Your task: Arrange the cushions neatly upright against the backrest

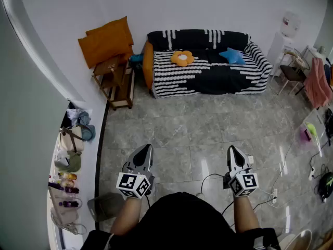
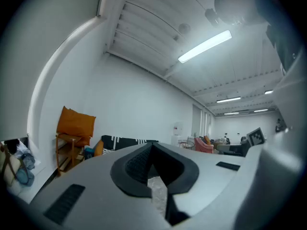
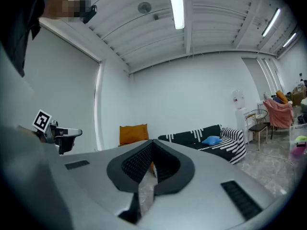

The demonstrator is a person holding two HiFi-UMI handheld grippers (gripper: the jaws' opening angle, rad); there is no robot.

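Note:
A black-and-white striped sofa (image 1: 208,77) stands against the far wall. On its seat lie an orange flower-shaped cushion (image 1: 182,58) at the left and a blue star-shaped cushion (image 1: 232,55) at the right. An orange cushion (image 1: 148,64) leans at the sofa's left arm. My left gripper (image 1: 146,149) and right gripper (image 1: 231,150) are both shut and empty, held level over the floor well short of the sofa. In the right gripper view the sofa (image 3: 211,138) and blue cushion (image 3: 211,140) show far off.
Two big orange cushions (image 1: 106,40) rest on a wooden side table (image 1: 117,79) left of the sofa. A shelf with bags and bottles (image 1: 67,160) runs along the left wall. Chairs (image 1: 291,72), a pink cloth (image 1: 317,82) and floor cables (image 1: 281,176) are at the right.

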